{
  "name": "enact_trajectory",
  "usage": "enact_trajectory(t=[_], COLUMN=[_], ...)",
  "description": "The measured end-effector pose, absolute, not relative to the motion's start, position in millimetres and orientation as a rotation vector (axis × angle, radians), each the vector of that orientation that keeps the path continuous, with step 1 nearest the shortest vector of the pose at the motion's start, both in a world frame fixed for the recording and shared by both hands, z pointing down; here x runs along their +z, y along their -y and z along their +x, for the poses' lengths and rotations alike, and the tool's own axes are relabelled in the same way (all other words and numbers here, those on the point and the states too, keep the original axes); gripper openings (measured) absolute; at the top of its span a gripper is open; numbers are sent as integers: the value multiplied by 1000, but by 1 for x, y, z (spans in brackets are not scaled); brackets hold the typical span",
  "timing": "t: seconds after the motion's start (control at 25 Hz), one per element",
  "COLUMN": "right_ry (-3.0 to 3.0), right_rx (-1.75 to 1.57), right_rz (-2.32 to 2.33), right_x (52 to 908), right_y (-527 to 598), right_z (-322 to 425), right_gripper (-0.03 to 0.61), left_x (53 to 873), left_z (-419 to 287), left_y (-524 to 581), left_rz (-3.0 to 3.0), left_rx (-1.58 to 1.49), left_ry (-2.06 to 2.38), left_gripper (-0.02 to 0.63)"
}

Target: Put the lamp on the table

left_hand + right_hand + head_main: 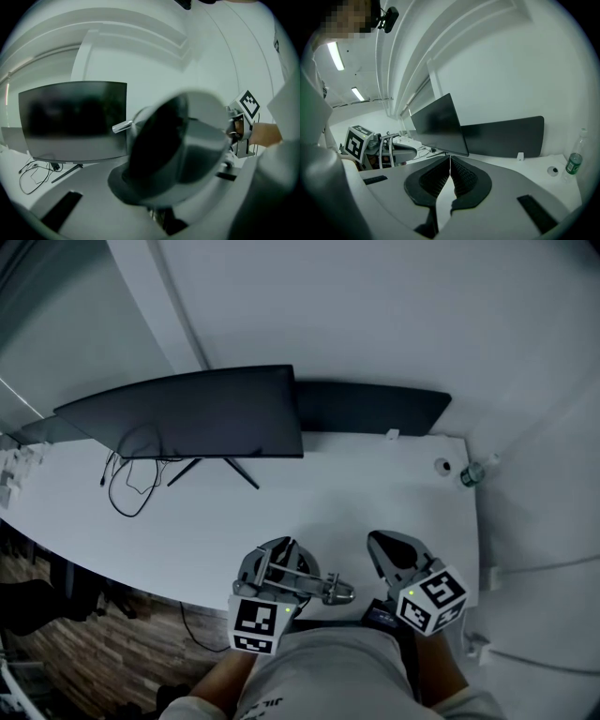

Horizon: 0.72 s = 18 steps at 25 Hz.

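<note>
A silver metal lamp (333, 592) with a round shade and wire arms hangs at the front edge of the white table (356, 493), over my lap. My left gripper (274, 579) is shut on it. In the left gripper view the lamp's shade (187, 140), dark inside, fills the middle and hides the jaws. My right gripper (382, 547) is just to the right of the lamp, apart from it. Its ribbed pads (459, 176) meet with nothing between them. From the right gripper view the lamp (401, 150) shows at the left beside the left gripper's marker cube (358, 142).
A dark monitor (197, 413) stands on the table's back half, a second dark panel (375, 409) behind it against the wall. Black cables (131, 479) lie under the monitor's left side. A small bottle (472, 472) and a round cap (442, 465) sit at the far right corner.
</note>
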State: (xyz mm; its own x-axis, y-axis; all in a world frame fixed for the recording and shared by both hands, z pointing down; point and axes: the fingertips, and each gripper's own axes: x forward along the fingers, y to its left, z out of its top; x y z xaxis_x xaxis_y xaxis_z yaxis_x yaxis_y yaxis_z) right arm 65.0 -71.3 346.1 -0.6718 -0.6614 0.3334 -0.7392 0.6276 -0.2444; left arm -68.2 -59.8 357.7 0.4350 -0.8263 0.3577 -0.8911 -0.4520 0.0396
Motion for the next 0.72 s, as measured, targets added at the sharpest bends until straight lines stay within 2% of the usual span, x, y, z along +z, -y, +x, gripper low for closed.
enact_trajectory(t=[0.72], right_ry=[2590], right_rx=[576], right_rz=[1158], right_x=[359], right_y=[99], right_z=[61], right_gripper=[32], left_x=[371], left_z=[-77], left_y=[103], left_rz=[2448], left_rx=[405], left_ry=[1481], left_gripper=[26])
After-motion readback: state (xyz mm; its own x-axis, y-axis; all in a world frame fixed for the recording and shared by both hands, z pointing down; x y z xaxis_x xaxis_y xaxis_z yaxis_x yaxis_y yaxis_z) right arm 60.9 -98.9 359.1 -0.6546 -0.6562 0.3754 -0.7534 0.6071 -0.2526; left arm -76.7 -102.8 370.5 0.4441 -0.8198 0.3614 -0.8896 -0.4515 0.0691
